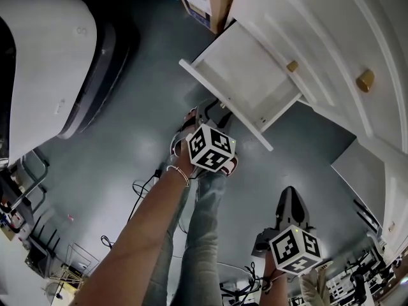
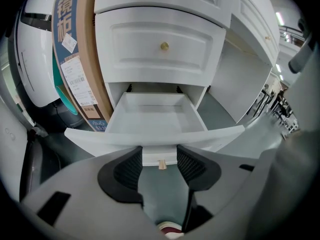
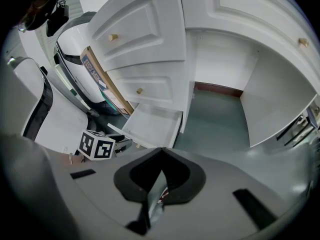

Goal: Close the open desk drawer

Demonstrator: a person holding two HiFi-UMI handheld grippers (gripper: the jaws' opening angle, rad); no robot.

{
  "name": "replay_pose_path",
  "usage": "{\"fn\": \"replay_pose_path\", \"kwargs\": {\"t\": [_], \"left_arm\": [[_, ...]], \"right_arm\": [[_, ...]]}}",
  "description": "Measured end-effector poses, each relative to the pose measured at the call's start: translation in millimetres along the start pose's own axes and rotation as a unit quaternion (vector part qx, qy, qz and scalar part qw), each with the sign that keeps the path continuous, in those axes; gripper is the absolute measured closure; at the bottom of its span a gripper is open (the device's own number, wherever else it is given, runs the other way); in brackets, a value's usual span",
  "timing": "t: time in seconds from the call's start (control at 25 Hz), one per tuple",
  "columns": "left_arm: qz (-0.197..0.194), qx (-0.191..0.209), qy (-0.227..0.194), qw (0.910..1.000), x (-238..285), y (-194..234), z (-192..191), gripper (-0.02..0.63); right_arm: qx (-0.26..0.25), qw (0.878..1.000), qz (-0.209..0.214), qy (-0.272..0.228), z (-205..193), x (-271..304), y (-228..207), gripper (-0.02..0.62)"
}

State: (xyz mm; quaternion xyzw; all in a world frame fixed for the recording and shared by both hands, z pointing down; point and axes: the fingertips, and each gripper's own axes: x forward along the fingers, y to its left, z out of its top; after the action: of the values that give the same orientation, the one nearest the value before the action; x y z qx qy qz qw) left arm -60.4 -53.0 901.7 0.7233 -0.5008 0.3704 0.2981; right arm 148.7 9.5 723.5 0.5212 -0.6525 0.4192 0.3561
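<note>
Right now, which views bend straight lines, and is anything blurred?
Left gripper view: strong fisheye bows the drawer front, corners dark, the knob in focus. Right gripper view: same bending, the desk curves. Head view: milder bending, no motion blur, even light.

Drawer [image 1: 245, 81] is sticking out of the desk [image 1: 331, 37] over the floor [image 1: 127, 120], and its front board is blocking the straight way in at that height. Left gripper [image 2: 159, 153] is sitting right at that board with jaws standing apart. The small knob [image 2: 161, 164] is hanging in the gap with room on both sides. Cardboard box [image 2: 80, 59] is crowding the drawer's left side. A big white shell [image 1: 44, 62] is taking up floor further left. Right of the drawer, the desk's knee space [image 3: 217, 116] is lying open. Right gripper [image 3: 161, 151], jaws pressed together, is hanging well apart from the drawer over open floor. Cables [image 1: 143, 187] are trailing beside the person's legs [image 1: 204, 234].
</note>
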Motion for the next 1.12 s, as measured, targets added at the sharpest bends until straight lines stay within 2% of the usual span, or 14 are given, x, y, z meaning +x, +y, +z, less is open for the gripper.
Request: {"fn": "replay_pose_path", "kwargs": {"t": [0.44,1.12], "left_arm": [[0.016,0.003,0.0,0.9999,18.4,2.5,27.4,0.382],[0.019,0.008,-0.002,0.9998,54.1,3.1,80.4,0.382]], "right_arm": [[0.005,1.0,-0.009,-0.01,13.2,1.2,-10.8,0.589],[0.029,0.998,-0.039,-0.033,44.2,-11.7,-23.6,0.589]]}}
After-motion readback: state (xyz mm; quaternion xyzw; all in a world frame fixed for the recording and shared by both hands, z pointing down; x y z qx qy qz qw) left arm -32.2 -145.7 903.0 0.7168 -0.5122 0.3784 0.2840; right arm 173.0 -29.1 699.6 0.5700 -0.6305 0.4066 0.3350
